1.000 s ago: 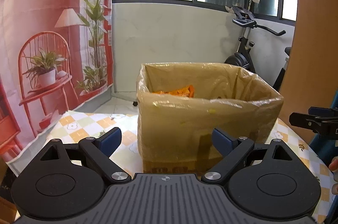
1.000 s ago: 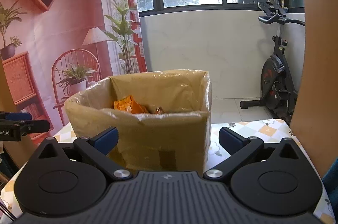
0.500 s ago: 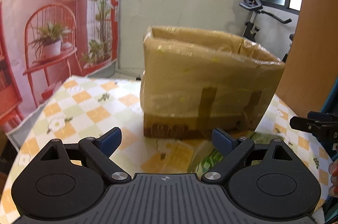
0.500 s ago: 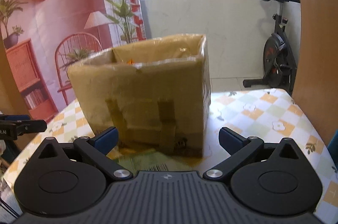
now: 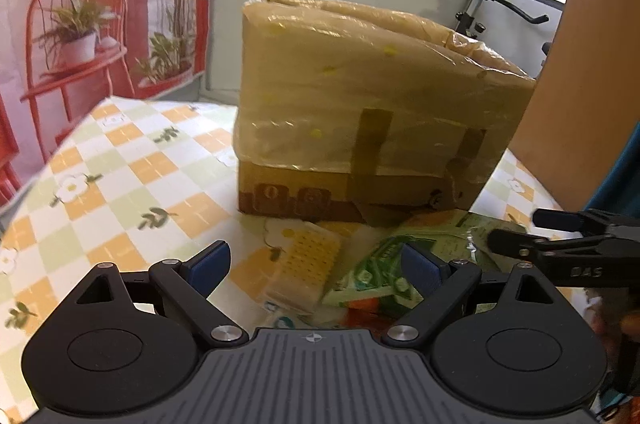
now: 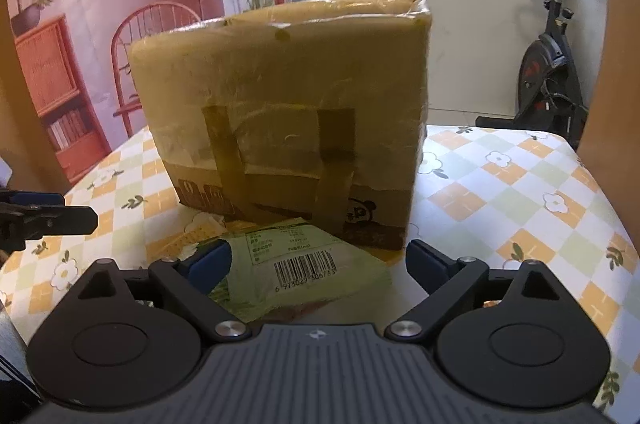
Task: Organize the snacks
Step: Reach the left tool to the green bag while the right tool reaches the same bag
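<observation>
Two snack packets lie on the checked tablecloth just in front of the plastic-lined cardboard box (image 6: 284,120). Straight ahead of the right gripper (image 6: 318,266) is the flat green barcoded packet (image 6: 296,264), long side running away; its jaws are closing, pads not yet touching. The left gripper (image 5: 316,266) gapes empty over the small yellow dotted packet (image 5: 306,264).

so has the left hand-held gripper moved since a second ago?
Yes. The left hand-held gripper has dropped: before, its view looked over the cardboard box rim at the contents; now it faces the box's side and the snack packets on the table.
</observation>
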Tool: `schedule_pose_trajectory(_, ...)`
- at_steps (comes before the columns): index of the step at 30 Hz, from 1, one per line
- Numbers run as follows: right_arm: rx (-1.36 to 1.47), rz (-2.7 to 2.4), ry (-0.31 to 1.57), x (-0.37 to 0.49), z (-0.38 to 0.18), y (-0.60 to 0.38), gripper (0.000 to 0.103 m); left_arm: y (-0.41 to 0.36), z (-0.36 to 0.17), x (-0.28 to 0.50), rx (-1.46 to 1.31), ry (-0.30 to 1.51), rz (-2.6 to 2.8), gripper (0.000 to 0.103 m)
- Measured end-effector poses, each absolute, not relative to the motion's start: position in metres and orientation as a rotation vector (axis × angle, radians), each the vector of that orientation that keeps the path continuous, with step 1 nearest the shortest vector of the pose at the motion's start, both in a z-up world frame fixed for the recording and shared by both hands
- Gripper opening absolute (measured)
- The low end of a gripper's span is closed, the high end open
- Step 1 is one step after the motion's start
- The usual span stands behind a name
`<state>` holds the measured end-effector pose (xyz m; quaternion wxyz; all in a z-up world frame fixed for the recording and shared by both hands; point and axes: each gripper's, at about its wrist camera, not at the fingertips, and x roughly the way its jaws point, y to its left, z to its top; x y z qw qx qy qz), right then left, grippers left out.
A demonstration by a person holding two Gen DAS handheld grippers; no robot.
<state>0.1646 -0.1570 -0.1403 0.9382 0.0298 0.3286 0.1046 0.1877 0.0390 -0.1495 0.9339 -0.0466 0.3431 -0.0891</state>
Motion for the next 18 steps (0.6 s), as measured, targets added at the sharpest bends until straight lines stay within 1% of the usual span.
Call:
schedule_pose_trajectory(3, 0.046, 0.236, 0.677, 0.173, -0.144, -0.156, 0.094, 0.032, -0.153, 0.191, -0.124, 0.723, -0.220, 0.093)
schedule_pose_trajectory(6, 0.062, 0.275, 0.691, 0.178, -0.149, -0.158, 0.087, 0.022, -0.159, 0.192, -0.121, 0.741, -0.256, 0.093)
schedule_pose_trajectory(7, 0.076, 0.292, 0.695, 0.178, -0.151, -0.160, 0.084, 0.018, -0.161, 0.192, -0.117, 0.749, -0.266, 0.092)
schedule_pose_trajectory(10, 0.085, 0.302, 0.701, 0.172, -0.155, -0.161, 0.083, 0.012, -0.167, 0.192, -0.122, 0.774, -0.297, 0.091)
schedule_pose_trajectory(14, 0.093, 0.340, 0.716, 0.161, -0.160, -0.164, 0.076, 0.007, -0.175, 0.195, -0.146, 0.806, -0.330, 0.089)
schedule_pose_trajectory(18, 0.067, 0.366, 0.716, 0.158, -0.161, -0.162, 0.076, 0.002, -0.185, 0.199, -0.171, 0.837, -0.349, 0.084)
